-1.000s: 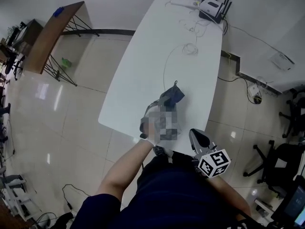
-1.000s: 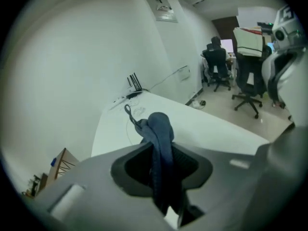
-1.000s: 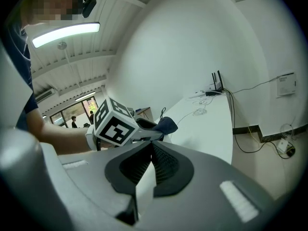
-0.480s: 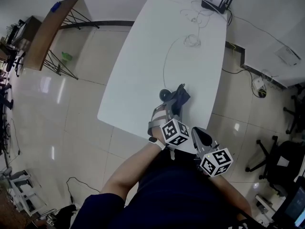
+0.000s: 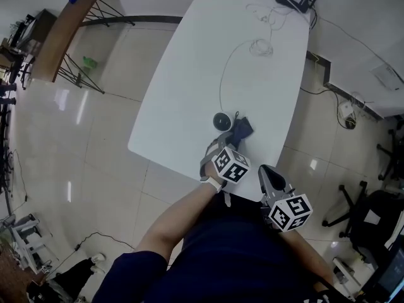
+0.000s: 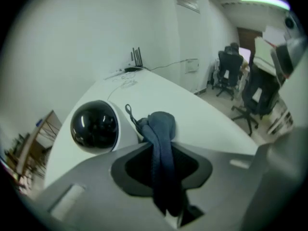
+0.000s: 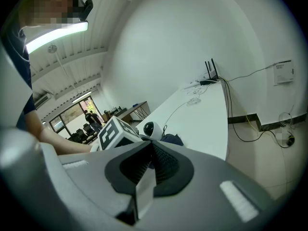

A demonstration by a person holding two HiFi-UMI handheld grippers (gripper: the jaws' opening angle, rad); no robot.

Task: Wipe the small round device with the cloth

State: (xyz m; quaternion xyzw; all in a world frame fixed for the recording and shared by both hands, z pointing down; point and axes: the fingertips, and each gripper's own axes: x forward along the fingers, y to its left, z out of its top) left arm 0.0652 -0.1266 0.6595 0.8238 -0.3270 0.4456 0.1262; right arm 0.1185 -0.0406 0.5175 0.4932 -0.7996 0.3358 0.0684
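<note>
Here, by the near edge of table [image 5: 183,93], device [image 5: 221,120], dark dome turned toward left gripper [image 5: 226,145]; just right of it cloth [image 5: 243,129], a long fold pinched lengthwise between that gripper's jaws; right gripper [image 5: 263,171] pressed together, empty.

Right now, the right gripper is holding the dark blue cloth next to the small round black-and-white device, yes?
Not quite: the left gripper holds the dark blue cloth next to the small round black-and-white device. The left gripper view shows it pinched in those jaws. The right gripper is shut on nothing.
</note>
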